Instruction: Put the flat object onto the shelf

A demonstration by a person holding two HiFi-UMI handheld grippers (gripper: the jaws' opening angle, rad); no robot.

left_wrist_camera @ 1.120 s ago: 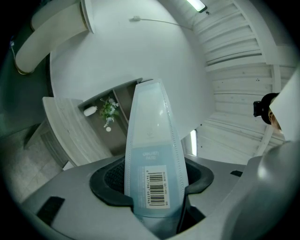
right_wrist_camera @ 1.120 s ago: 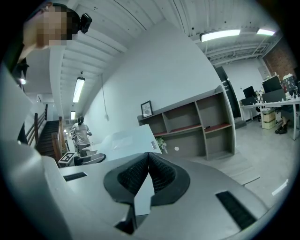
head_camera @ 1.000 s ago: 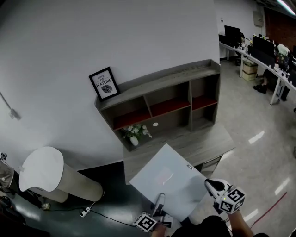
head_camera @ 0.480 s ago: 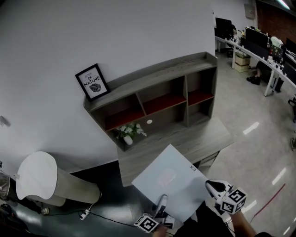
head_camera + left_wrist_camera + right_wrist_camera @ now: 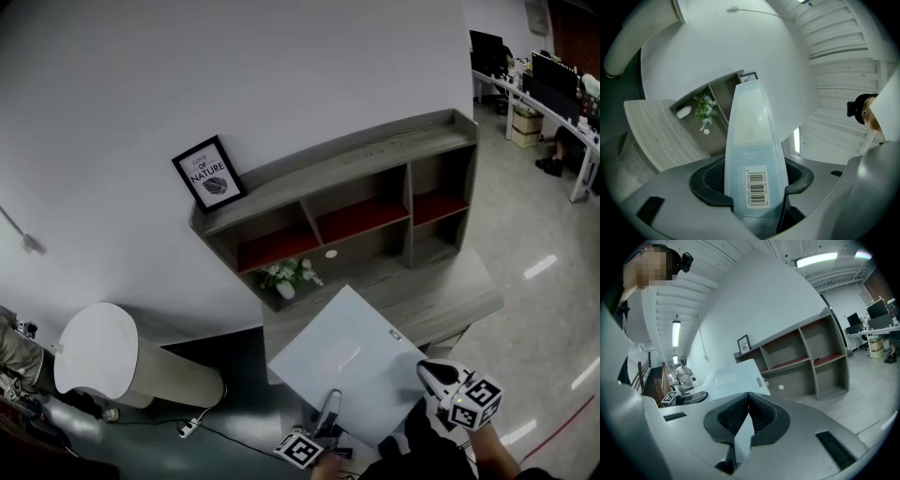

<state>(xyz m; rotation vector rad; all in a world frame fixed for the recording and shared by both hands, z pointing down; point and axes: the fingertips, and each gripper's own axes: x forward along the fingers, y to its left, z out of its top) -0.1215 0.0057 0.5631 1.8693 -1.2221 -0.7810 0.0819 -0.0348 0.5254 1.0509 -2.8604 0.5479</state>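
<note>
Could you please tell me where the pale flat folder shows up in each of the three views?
Head view: the flat folder is at lower centre, held before the shelf unit.
Left gripper view: the flat folder rises up the middle from between the fingers.
Right gripper view: the flat folder is left of centre, its edge pinched between the fingers.
Shared landmark: the framed picture on the shelf top.

Flat obj (image 5: 347, 361): pale blue-white, thin, near level, in air short of grey wood shelf (image 5: 356, 202) w/ red boards.

The left gripper (image 5: 754, 182) clamps the flat object (image 5: 750, 131); shelf (image 5: 719, 96) beyond.
</note>
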